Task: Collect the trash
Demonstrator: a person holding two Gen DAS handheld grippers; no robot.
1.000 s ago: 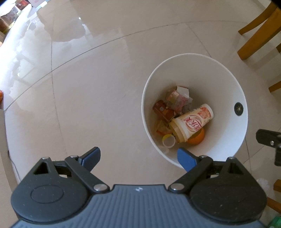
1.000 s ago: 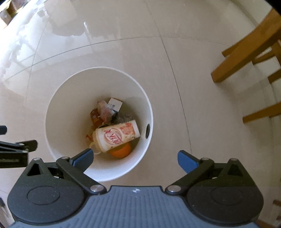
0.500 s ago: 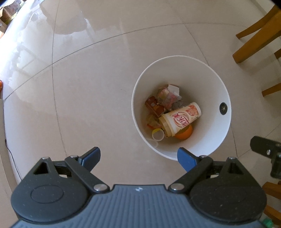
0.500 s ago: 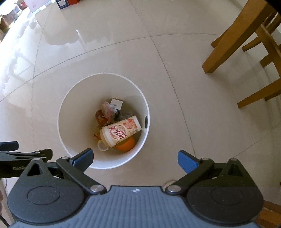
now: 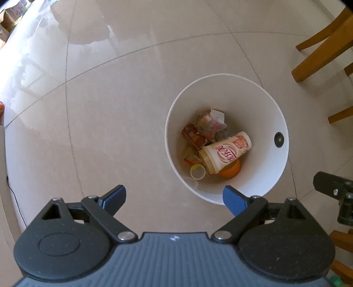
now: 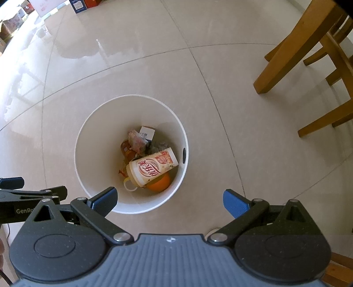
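A white round bin (image 5: 260, 106) (image 6: 92, 141) stands on the tiled floor. Inside lie a cream drink cup (image 5: 225, 152) (image 6: 152, 168) on its side, an orange (image 5: 230, 171) (image 6: 160, 184), a yellow ring-shaped cap (image 5: 197, 172) (image 6: 129, 186), a red can (image 5: 192, 135) and crumpled wrappers (image 5: 210, 125) (image 6: 138, 141). My left gripper (image 5: 174, 198) hangs open and empty above the floor, just left of the bin. My right gripper (image 6: 169, 201) is open and empty too, over the bin's near right rim. Each gripper shows at the edge of the other's view.
Wooden chair legs (image 6: 284, 55) (image 5: 320, 57) stand to the right of the bin. Boxes (image 6: 79, 4) sit far back by the wall. A thin black cable (image 5: 15, 205) runs along the floor at the left edge.
Both grippers have risen and drawn back, so the bin looks smaller and farther. The contents of the bin have not moved. Both jaws stayed open.
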